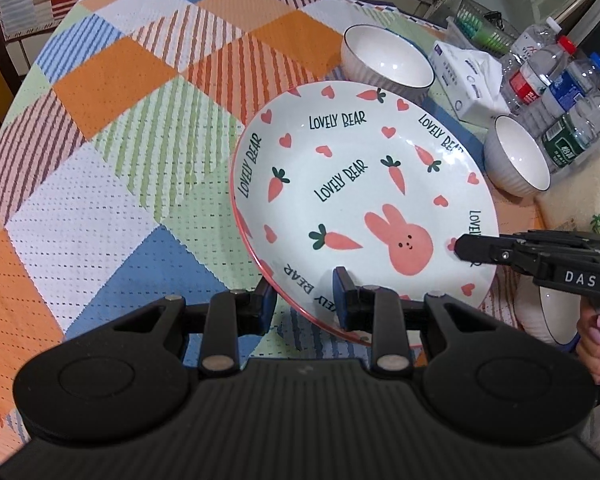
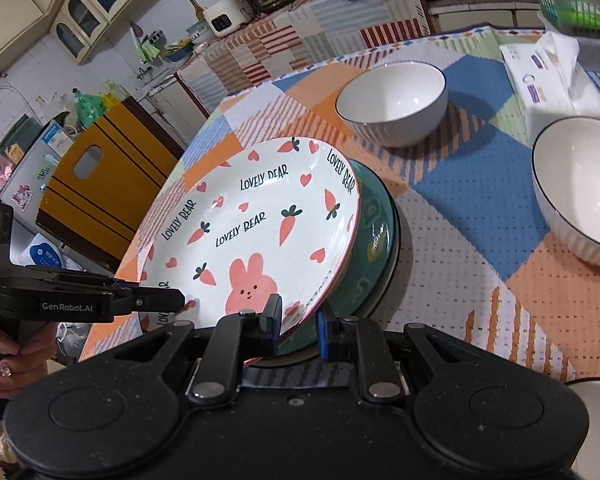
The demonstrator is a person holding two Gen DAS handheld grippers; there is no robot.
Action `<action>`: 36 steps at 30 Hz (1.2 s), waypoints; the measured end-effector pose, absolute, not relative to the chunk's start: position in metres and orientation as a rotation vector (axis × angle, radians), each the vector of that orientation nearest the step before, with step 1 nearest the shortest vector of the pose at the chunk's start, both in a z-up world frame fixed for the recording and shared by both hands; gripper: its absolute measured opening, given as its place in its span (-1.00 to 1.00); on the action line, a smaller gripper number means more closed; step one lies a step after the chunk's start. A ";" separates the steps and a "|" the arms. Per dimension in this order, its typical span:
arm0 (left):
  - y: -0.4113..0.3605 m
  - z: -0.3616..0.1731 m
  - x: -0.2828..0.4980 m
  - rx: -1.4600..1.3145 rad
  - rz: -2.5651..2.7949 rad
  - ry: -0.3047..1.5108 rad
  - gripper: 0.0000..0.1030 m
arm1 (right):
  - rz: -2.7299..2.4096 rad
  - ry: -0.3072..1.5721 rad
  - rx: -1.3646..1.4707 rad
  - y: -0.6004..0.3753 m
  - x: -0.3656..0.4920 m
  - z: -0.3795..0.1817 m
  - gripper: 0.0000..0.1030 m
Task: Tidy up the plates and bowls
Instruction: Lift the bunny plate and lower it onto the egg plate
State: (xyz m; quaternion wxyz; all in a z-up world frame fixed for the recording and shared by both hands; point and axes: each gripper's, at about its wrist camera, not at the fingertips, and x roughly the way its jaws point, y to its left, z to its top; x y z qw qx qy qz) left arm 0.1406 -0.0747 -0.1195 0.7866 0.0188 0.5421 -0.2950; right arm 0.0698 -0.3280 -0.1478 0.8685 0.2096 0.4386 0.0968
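Observation:
A white plate (image 1: 360, 200) with a pink rabbit, carrots and "LOVELY BEAR" lettering is tilted above the table. My left gripper (image 1: 305, 300) is shut on its near rim. My right gripper (image 2: 298, 330) is shut on the opposite rim of the same plate (image 2: 256, 232); it shows in the left wrist view (image 1: 476, 250) at the plate's right edge. A green plate (image 2: 370, 248) lies under the rabbit plate, on a darker plate below. Two white ribbed bowls (image 1: 388, 60) (image 1: 516, 160) stand upright behind; they also show in the right wrist view (image 2: 392, 100) (image 2: 580, 188).
A checked tablecloth (image 1: 120, 120) covers the table. A tissue pack (image 1: 468, 76), several water bottles (image 1: 552, 80) and a basket (image 1: 484, 20) stand at the far right. Another white bowl (image 1: 548, 316) sits near my right hand. A yellow stool (image 2: 100, 192) stands beyond the table edge.

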 end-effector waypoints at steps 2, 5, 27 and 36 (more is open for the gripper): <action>-0.076 -0.123 0.143 0.032 -0.629 1.185 -0.46 | 0.196 0.927 0.437 -0.328 0.072 -0.149 -0.57; -0.078 -0.125 0.145 0.033 -0.622 1.204 -0.45 | 0.183 0.944 0.434 -0.326 0.074 -0.150 -0.57; -0.093 -0.135 0.157 0.027 -0.552 1.300 -0.43 | 0.050 1.076 0.252 -0.302 0.093 -0.137 -0.50; -0.099 -0.135 0.155 0.063 -0.524 1.296 -0.43 | -0.040 1.070 0.048 -0.277 0.096 -0.138 -0.34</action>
